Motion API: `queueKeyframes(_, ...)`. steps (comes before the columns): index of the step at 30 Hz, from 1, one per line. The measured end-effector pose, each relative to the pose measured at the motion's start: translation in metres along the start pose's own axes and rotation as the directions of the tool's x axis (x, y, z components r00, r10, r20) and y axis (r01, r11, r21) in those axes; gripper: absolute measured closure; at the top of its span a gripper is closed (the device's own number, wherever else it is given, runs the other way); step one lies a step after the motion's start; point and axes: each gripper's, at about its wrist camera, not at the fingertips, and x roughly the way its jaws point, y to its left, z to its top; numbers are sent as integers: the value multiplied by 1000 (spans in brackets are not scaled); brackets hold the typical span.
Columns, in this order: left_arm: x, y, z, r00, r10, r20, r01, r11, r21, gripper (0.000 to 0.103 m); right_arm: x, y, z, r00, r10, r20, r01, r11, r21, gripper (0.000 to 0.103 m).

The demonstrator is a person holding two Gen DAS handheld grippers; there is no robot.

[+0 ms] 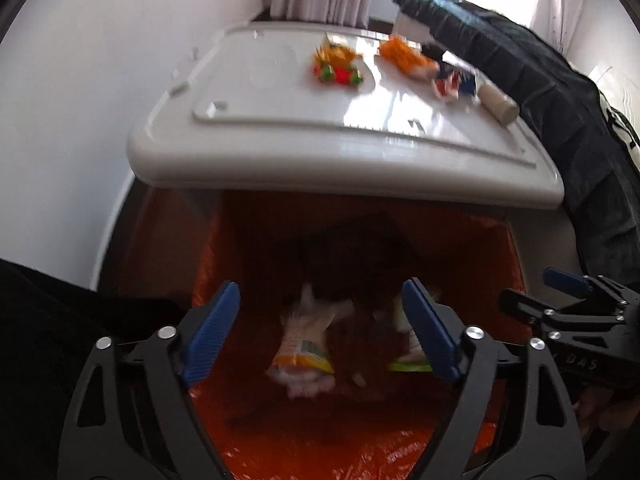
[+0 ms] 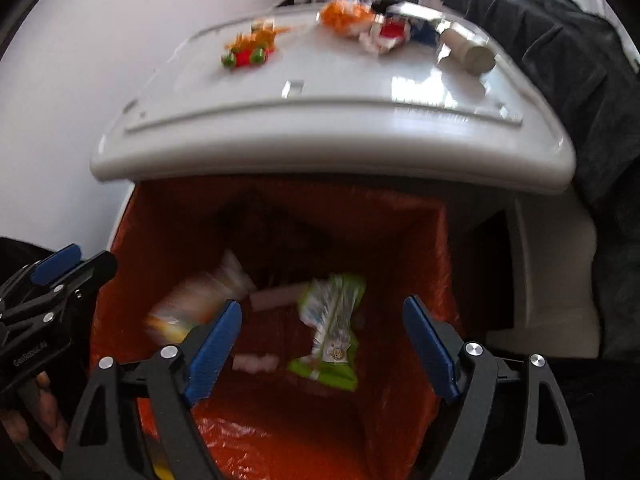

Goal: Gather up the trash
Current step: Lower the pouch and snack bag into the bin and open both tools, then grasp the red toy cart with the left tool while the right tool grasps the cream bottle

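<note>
Both tools are hanging over the orange bin bag (image 2: 400, 240), pointing down into it. The left tool (image 1: 320, 332) is standing wide, with nothing between its pads; a blurred yellow wrapper (image 1: 302, 354) is lying below it in the bag. The right tool (image 2: 322, 344) is also wide and empty, above a green wrapper (image 2: 332, 332). At 12 o'clock, more wrappers (image 2: 248, 50) are lying on the white table (image 2: 320, 128).
</note>
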Motion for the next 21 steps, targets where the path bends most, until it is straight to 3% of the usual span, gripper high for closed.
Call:
queueKeyframes(3,-10,3,8,997,-47,58,48,999,-17,19,-12,-5,7,998,3,58,-4,1000,16,21)
queueKeyframes(6,-18,6,27,991,-47,126,51,998,-25,18,-24,-12,21,992,0,127,-4,999,32,21)
queueKeyframes(12,-8,-6,88,975,1,222,-4,1000,13,13,-46,-16,60,970,-28,243,23,999,25,18)
queueKeyframes(15,21,-16,119,976,34,213,-41,999,29,13,-49,-18,76,959,-39,281,36,999,14,18)
queueKeyframes(21,95,-31,168,986,38,162,-43,999,31,13,-47,-26,91,943,-55,329,54,998,12,18)
